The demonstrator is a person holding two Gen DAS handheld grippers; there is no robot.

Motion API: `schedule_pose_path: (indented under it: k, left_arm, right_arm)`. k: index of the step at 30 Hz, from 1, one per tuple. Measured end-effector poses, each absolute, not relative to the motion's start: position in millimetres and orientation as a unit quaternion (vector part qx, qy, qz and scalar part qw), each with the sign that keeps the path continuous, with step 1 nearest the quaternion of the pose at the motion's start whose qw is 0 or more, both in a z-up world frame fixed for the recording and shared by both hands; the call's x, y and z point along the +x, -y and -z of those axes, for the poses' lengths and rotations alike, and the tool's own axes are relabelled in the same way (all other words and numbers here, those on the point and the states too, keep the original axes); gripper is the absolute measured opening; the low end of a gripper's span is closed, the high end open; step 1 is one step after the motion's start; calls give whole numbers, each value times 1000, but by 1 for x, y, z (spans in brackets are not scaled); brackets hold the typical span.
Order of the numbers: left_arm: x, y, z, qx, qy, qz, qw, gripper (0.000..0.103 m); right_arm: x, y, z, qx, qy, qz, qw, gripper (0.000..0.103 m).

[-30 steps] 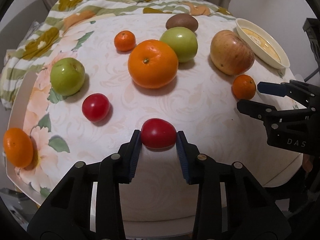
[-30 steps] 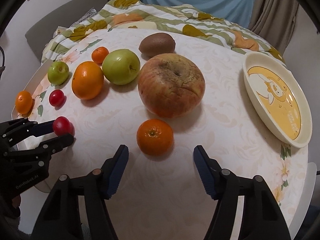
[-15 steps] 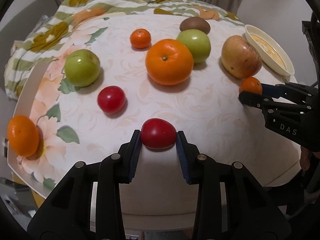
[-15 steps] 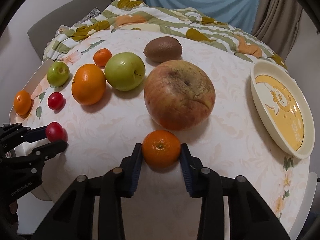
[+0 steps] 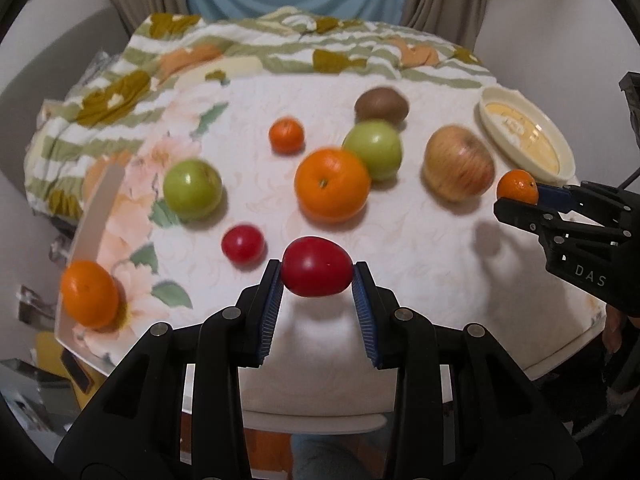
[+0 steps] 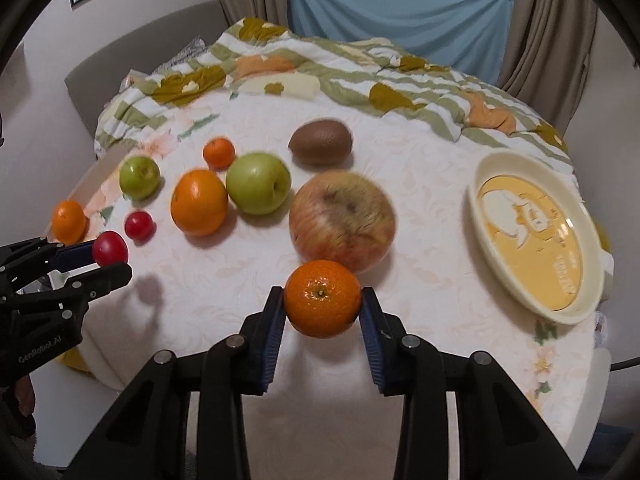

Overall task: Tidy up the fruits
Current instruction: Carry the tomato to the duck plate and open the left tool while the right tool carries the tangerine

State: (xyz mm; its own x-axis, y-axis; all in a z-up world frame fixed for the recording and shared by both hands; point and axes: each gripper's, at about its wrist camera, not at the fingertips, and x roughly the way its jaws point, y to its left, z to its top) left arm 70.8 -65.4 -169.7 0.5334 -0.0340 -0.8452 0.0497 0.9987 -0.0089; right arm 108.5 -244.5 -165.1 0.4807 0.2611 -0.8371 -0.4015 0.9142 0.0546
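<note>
Blue-padded, the left tool was clenched on a red tomato, its long axis crosswise between the pads; the right tool gripped a small mandarin, stem scar facing the camera. Both fruits hung just clear of the tabletop. Lifting looked underway; next, probably carrying them to the cream plate right of the mandarin.

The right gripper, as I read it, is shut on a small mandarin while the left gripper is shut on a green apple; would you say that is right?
Not quite. The right gripper is indeed shut on the small mandarin, but the left gripper is shut on a red tomato, not a green apple. The left wrist view shows it between the pads, and both green apples lie on the table.
</note>
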Motion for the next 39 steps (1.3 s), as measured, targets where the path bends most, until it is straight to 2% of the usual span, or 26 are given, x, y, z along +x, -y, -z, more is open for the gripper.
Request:
schedule_pose_path:
  k: [11,19,29,39]
  left_arm:
    - [93,127,90,37,-415,63,907,42]
    - [132,180,63,50,-387,137,911,42]
    - [211,253,73,86,-401,249,877,42]
    - [288,319,118,130,-438,330,826,42]
  right_arm:
    - [111,305,96,-52,-421,-166,890,34]
    - [125,359,72,-28,-408,-111,906,34]
    - [152,414,74,15,-412,-21,911,34]
    - [185,438,99,54,-434,43,898,34]
